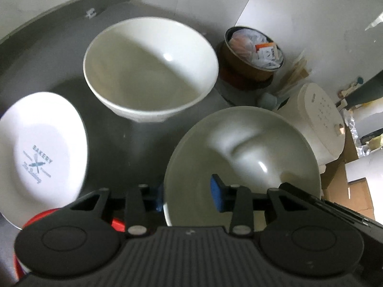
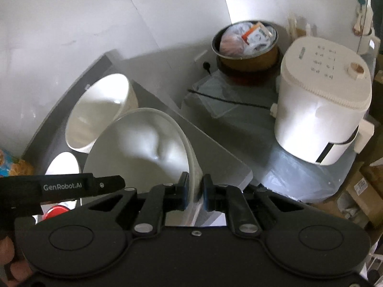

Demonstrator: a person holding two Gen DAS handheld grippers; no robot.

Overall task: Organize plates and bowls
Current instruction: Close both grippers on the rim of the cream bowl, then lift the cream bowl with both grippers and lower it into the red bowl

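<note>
A pale grey bowl [image 1: 241,148] is held tilted above the dark counter [image 1: 134,148]. My right gripper [image 2: 194,189] is shut on the bowl's rim [image 2: 191,157]. My left gripper [image 1: 188,195] is open and straddles the opposite rim, with one blue pad [image 1: 216,193] inside the bowl and the other outside. A deep white bowl [image 1: 150,69] stands behind on the counter; it shows in the right wrist view as the white bowl [image 2: 100,110]. A white plate [image 1: 43,153] printed "BAKERY" lies at the left.
A white rice cooker [image 2: 323,110] stands at the right, with a brown pot [image 2: 246,45] stuffed with plastic bags behind it. A red object [image 1: 45,216] lies under the plate's near edge. Cardboard boxes [image 1: 356,191] sit at the far right. A hand [image 2: 9,258] holds the left gripper.
</note>
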